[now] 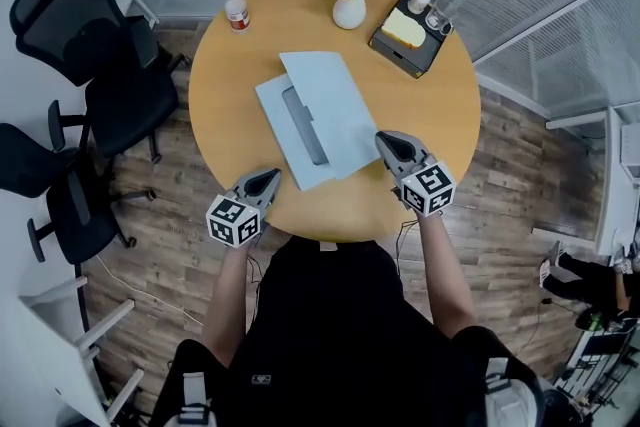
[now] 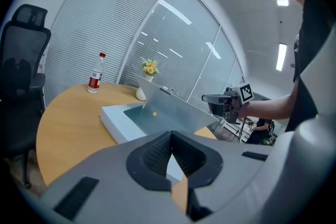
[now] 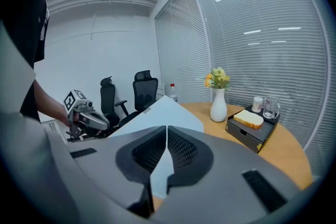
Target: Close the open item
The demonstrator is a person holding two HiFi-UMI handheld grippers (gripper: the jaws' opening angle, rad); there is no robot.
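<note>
An open pale-blue laptop (image 1: 335, 110) lies on the round wooden table (image 1: 440, 115), its base to the left and its lid raised and leaning right. In the left gripper view the laptop (image 2: 157, 113) shows its inner side; in the right gripper view the laptop (image 3: 165, 107) shows the lid's back. My left gripper (image 1: 266, 179) is shut and empty at the table's near left edge, just short of the laptop's base corner. My right gripper (image 1: 388, 141) is shut and empty beside the lid's right edge; whether it touches the lid I cannot tell.
A red-capped water bottle (image 1: 236, 8) stands at the far left of the table. A white vase of flowers (image 1: 350, 0) and a black tray (image 1: 395, 55) with bread and glasses sit at the far side. Black office chairs (image 1: 100, 45) stand left of the table.
</note>
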